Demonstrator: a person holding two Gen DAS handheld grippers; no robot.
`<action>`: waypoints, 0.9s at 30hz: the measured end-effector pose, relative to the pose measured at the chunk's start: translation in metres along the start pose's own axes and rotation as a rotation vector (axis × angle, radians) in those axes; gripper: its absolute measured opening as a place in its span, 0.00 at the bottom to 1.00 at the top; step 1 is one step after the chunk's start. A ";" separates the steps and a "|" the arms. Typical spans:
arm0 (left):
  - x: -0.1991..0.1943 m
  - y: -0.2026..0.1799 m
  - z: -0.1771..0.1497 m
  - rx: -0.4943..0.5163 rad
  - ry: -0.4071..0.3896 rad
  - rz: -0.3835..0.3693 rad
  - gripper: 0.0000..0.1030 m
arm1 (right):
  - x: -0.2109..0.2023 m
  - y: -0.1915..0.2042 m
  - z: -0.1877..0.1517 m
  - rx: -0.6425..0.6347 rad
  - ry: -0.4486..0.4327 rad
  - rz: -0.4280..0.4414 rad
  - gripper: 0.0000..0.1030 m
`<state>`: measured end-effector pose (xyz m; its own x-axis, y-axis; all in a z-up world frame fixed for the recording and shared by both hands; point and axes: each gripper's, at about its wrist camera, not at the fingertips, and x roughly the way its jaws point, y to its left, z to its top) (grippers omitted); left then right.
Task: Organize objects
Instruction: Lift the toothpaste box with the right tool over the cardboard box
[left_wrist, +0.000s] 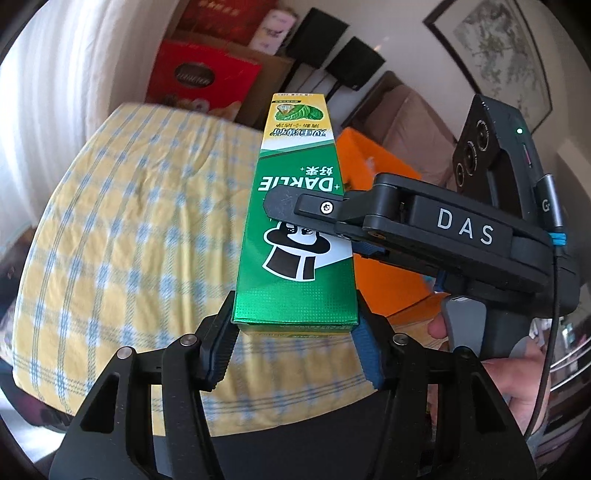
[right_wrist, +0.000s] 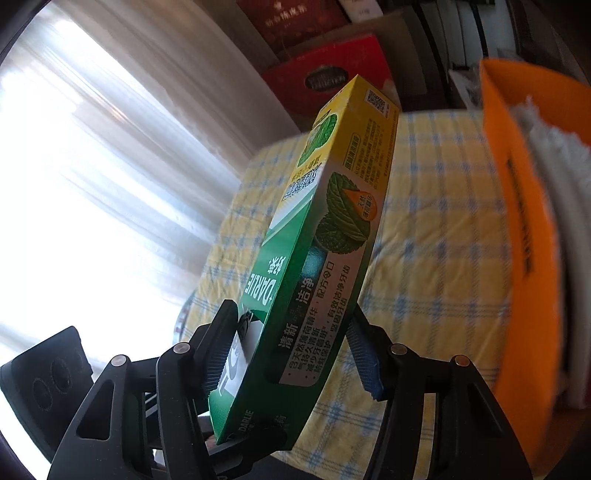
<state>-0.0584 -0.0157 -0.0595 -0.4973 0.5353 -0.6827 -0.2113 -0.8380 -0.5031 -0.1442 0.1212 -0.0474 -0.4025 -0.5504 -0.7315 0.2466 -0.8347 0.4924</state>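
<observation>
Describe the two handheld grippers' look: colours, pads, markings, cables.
Both are matte black plastic with silver pivot pins. The left gripper has ribbed pads on its jaws, one black, one blue. The right gripper shows white "DAS" lettering, a silver screw, a grey trigger, a green indicator light, three round lenses on its camera block, and a black cable tied with blue. Its own view shows the same ribbed black and blue pads.

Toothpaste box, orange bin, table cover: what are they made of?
Toothpaste box: printed paperboard, glossy, with a fine embossed sheen on the green and crisp folded edges. Orange bin: probably thin plastic or coated card; flat matte wall, too blurred to settle. Table cover: woven cloth, yellow and blue check, matte, with soft creases.
</observation>
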 end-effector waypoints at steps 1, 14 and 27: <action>0.001 -0.007 0.003 0.010 -0.002 -0.002 0.52 | -0.007 -0.001 0.002 -0.002 -0.011 -0.002 0.59; 0.038 -0.110 0.030 0.174 0.030 -0.035 0.52 | -0.090 -0.069 0.015 0.085 -0.127 -0.038 0.59; 0.086 -0.181 0.026 0.337 0.053 0.070 0.53 | -0.134 -0.156 0.009 0.248 -0.169 0.050 0.59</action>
<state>-0.0848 0.1796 -0.0134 -0.4775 0.4730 -0.7404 -0.4488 -0.8558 -0.2573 -0.1361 0.3257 -0.0219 -0.5418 -0.5625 -0.6245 0.0558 -0.7655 0.6410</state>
